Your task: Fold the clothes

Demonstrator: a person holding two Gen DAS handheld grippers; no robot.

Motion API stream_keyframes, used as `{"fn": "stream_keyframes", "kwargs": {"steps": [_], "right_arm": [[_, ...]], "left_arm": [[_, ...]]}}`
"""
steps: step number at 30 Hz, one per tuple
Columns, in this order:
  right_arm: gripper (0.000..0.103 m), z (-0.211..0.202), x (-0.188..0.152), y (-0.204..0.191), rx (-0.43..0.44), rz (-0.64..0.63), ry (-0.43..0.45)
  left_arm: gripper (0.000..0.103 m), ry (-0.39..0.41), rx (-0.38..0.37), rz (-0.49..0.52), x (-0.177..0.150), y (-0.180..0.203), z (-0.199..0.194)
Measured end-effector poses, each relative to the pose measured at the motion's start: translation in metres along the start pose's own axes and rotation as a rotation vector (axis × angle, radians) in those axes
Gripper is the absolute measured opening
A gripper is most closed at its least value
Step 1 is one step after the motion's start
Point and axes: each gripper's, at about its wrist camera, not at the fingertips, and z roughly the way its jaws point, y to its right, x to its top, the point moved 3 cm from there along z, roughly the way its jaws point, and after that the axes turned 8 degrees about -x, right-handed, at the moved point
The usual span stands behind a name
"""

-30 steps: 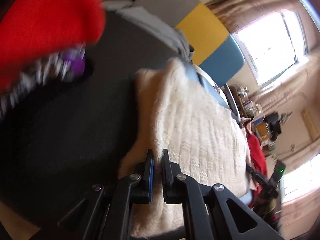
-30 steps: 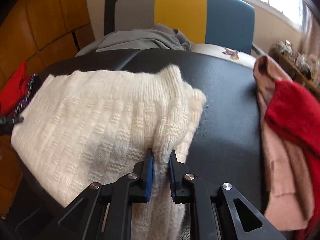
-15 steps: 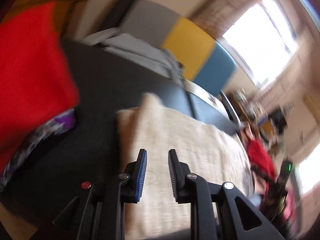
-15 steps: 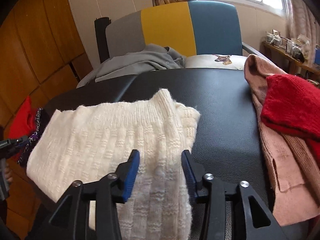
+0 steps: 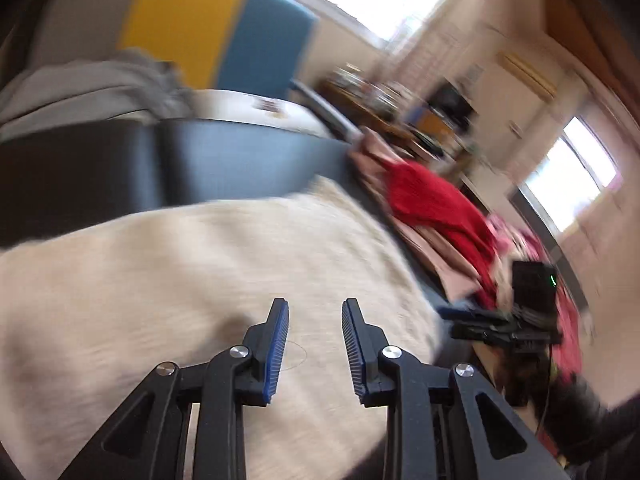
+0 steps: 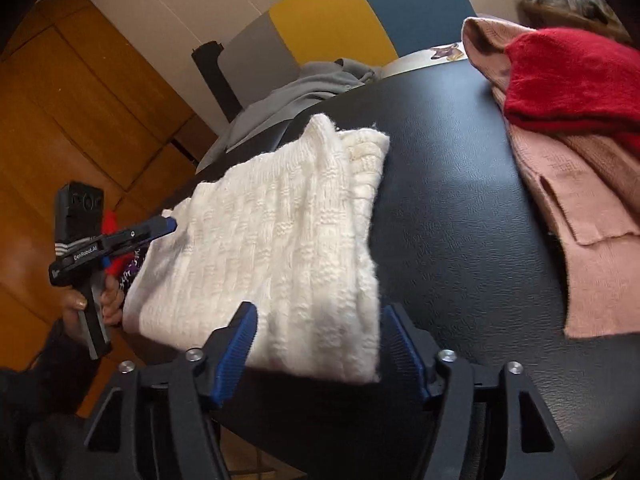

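While our right gripper (image 6: 318, 322) spreads its fingers either side of the cream sweater's (image 6: 276, 240) near edge without pressing it, the folded sweater lies on the black desk (image 6: 452, 216). Our left gripper (image 5: 315, 314) hovers above it, fingers opening on nothing. Bare desk lies between the sweater's right edge and the pink garment (image 6: 568, 184) under the red sweater (image 6: 576, 80).
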Motion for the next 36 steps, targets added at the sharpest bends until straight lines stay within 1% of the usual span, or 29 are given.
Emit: {"fn": "stream_keyframes", "kwargs": {"steps": [2,3,5,8,10,11,13,15,17,19,20,21,22,23,25,26,27,28,30,32,36], "right_arm": [[0.073,0.004,0.0,0.006,0.063,-0.001,-0.033],[0.073,0.008,0.001,0.006,0.086,-0.025,-0.054],[0.073,0.015,0.004,0.005,0.121,-0.066,-0.084],[0.073,0.019,0.013,0.004,0.209,-0.072,-0.084],[0.076,0.022,0.019,0.005,0.299,-0.07,-0.117],[0.076,0.023,0.021,0.005,0.353,-0.07,-0.145],[0.077,0.029,0.021,0.002,0.485,-0.07,-0.254],[0.08,0.03,0.015,-0.007,0.565,-0.121,-0.356],[0.082,0.028,0.008,-0.015,0.644,-0.172,-0.452],[0.086,0.032,-0.003,-0.021,0.616,-0.243,-0.546],[0.086,0.035,-0.008,-0.022,0.589,-0.277,-0.591],[0.082,0.039,-0.011,-0.021,0.549,-0.3,-0.614],[0.082,0.037,-0.009,-0.02,0.551,-0.3,-0.603],[0.082,0.035,-0.007,-0.019,0.534,-0.304,-0.595],[0.082,0.029,-0.002,-0.015,0.481,-0.303,-0.546],[0.083,0.026,0.0,-0.012,0.447,-0.296,-0.519],[0.086,0.024,0.003,-0.006,0.39,-0.283,-0.488],[0.086,0.02,0.006,-0.002,0.342,-0.269,-0.455],[0.086,0.012,0.014,0.002,0.297,-0.24,-0.372],[0.085,0.007,0.028,0.001,0.255,-0.218,-0.271],[0.077,0.017,0.064,-0.014,0.194,-0.203,-0.08]], "left_arm": [[0.027,-0.055,-0.03,0.049,-0.004,0.019,0.02],[0.027,-0.08,-0.052,0.067,-0.006,0.029,0.031],[0.027,-0.122,-0.068,0.103,-0.01,0.041,0.047],[0.027,-0.178,-0.086,0.119,-0.015,0.049,0.065],[0.027,-0.199,-0.08,0.129,-0.016,0.049,0.075],[0.027,-0.205,-0.082,0.134,-0.017,0.049,0.075],[0.027,-0.219,-0.083,0.146,-0.02,0.048,0.076],[0.027,-0.255,-0.073,0.152,-0.024,0.045,0.081],[0.027,-0.289,-0.082,0.154,-0.03,0.043,0.087],[0.027,-0.289,-0.081,0.171,-0.034,0.045,0.088],[0.027,-0.287,-0.08,0.167,-0.035,0.045,0.087],[0.027,-0.282,-0.082,0.154,-0.036,0.044,0.086],[0.027,-0.278,-0.084,0.141,-0.036,0.044,0.085],[0.027,-0.273,-0.084,0.131,-0.036,0.044,0.084],[0.027,-0.262,-0.081,0.12,-0.034,0.045,0.082],[0.027,-0.254,-0.085,0.113,-0.034,0.046,0.079],[0.027,-0.242,-0.09,0.104,-0.034,0.046,0.075],[0.027,-0.225,-0.092,0.094,-0.033,0.046,0.071],[0.027,-0.183,-0.098,0.071,-0.031,0.044,0.059],[0.027,-0.137,-0.084,0.056,-0.03,0.04,0.047],[0.028,-0.076,-0.047,0.036,-0.03,0.033,0.026]]}}
